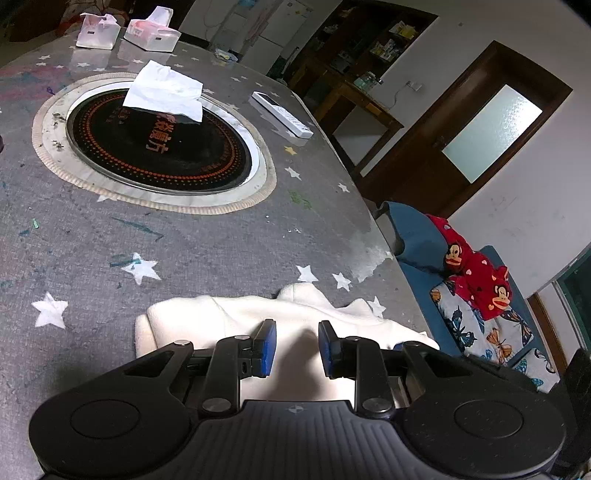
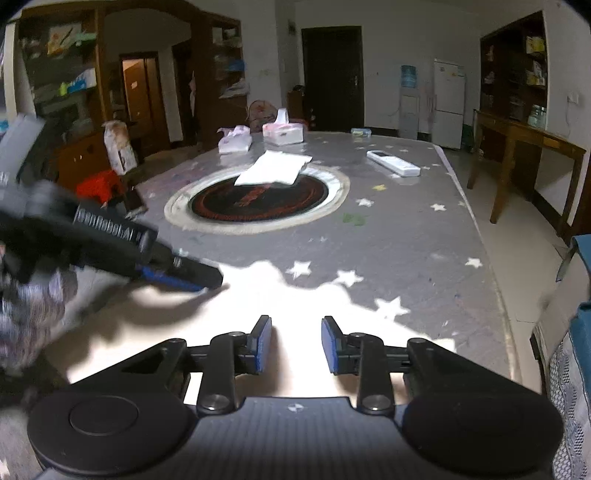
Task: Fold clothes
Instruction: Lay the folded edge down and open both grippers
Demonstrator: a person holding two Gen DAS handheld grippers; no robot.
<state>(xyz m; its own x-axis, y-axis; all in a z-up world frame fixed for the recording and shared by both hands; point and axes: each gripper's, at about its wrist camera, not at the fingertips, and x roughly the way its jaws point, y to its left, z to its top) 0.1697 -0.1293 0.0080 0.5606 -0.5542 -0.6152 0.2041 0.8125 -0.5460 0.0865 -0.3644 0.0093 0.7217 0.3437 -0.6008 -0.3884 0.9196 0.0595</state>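
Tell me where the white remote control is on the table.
The white remote control lies on the far right of the grey star-patterned table, right of the round black cooktop, near the table's right edge.

A grey star-patterned table (image 1: pixel 207 236) carries a cream garment (image 1: pixel 229 317) at six o'clock, a white tissue (image 1: pixel 164 90) at centre, a remote (image 1: pixel 280 114) at two o'clock, tissue packs (image 1: pixel 151 31) at twelve.

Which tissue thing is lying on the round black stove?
The loose white tissue lies flat over the round black stove's far edge. The two tissue packs sit apart, farther back on the table.
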